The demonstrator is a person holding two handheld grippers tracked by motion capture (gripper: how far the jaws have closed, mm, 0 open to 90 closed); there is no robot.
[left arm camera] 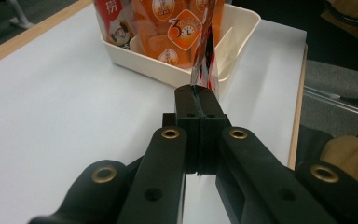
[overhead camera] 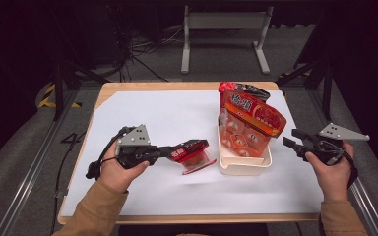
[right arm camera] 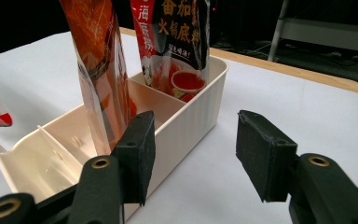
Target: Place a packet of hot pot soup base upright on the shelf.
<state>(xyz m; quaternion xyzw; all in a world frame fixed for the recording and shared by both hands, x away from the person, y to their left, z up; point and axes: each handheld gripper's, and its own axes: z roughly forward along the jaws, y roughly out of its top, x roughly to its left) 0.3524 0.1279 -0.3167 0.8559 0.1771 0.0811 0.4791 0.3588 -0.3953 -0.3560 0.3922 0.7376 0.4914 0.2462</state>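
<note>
Left tool: my left tool (overhead camera: 170, 153) is clenched on the edge of a red pouch (overhead camera: 193, 156); in the left gripper view the jaws meet with only the thin film seam (left arm camera: 200, 81) pinched between the pads.
Pouch place: it hangs out past the tips of that tool, clear of the tabletop (overhead camera: 152, 118), with the bin (overhead camera: 243, 167) just beyond it.
Right tool: my right tool (overhead camera: 295, 140) is released, jaws apart with nothing between them, held off the far side of the bin from the pouch.
Bin: a white divided bin (right arm camera: 186, 123), two pouches already standing in it, an orange one (right arm camera: 102, 70) in the middle and a dark one (right arm camera: 175, 42) at the end farthest from my right tool; the compartment nearest that tool looks free.
Weight: I judge the pouch light, since it holds nearly level from a grip on one edge alone.
Stiffness: soft film with a flat seam; the body will sag and swing when I tilt the tool.
Slip: the film looks glossy, so I expect it to slide if I relax the pinch at all.
Fragility: the contents seem tolerant, but a hard squeeze on the filled belly could burst a sauce pack.
Where to hold: on the sealed seam, well in from the corner, as my left tool has it now.
Second grip: if it twists, my right tool can take the opposite seam.
</note>
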